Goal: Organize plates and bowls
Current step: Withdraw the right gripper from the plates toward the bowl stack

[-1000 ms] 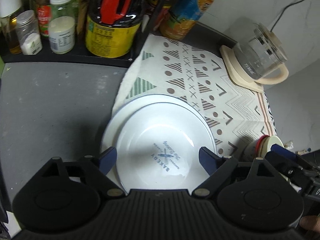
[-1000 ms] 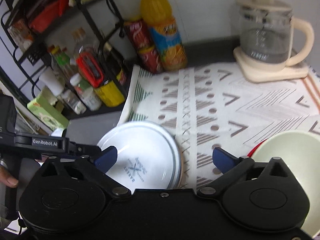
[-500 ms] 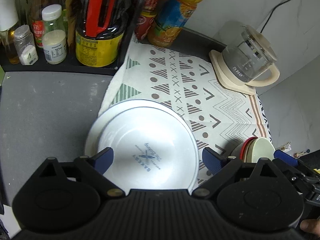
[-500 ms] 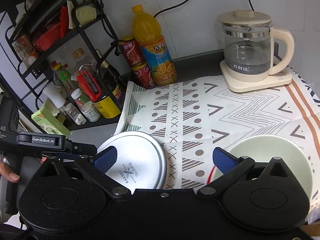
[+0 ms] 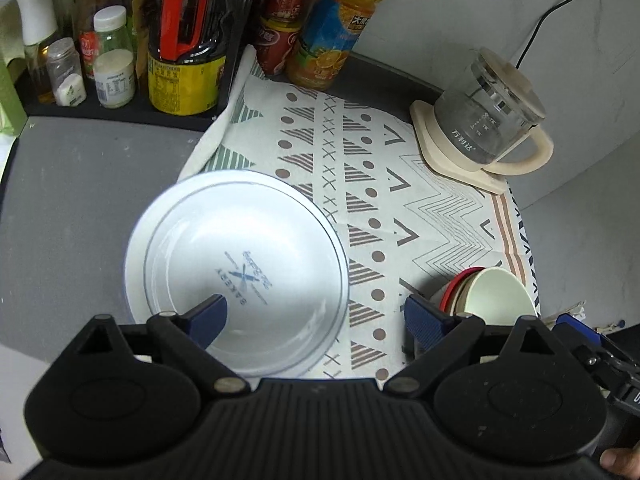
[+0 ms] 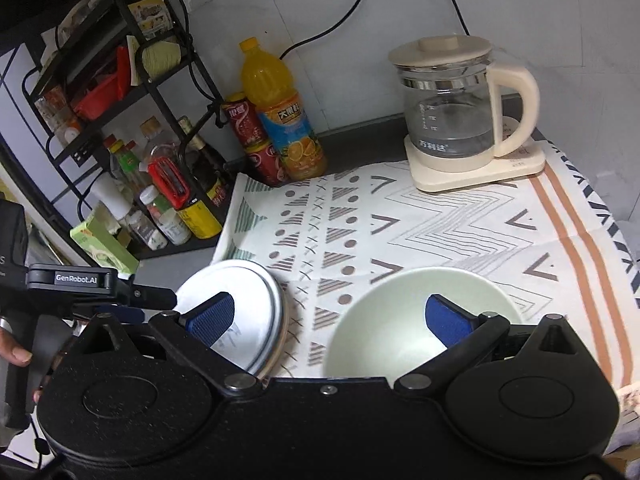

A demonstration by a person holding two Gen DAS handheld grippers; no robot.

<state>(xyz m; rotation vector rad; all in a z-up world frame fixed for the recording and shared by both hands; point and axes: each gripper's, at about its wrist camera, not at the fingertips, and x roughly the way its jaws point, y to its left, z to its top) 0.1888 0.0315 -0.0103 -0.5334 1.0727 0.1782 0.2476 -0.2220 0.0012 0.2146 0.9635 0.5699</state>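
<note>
Above the stacked white plates [image 5: 240,264] and nested bowls [image 6: 416,320], both grippers' jaws stand spread, empty.

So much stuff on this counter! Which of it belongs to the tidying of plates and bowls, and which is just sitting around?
Part of the job:
- stacked white plates
- nested bowls

Just lying about:
- glass kettle
- orange juice bottle
- red cans
- rack of condiment bottles
- patterned cloth
</note>
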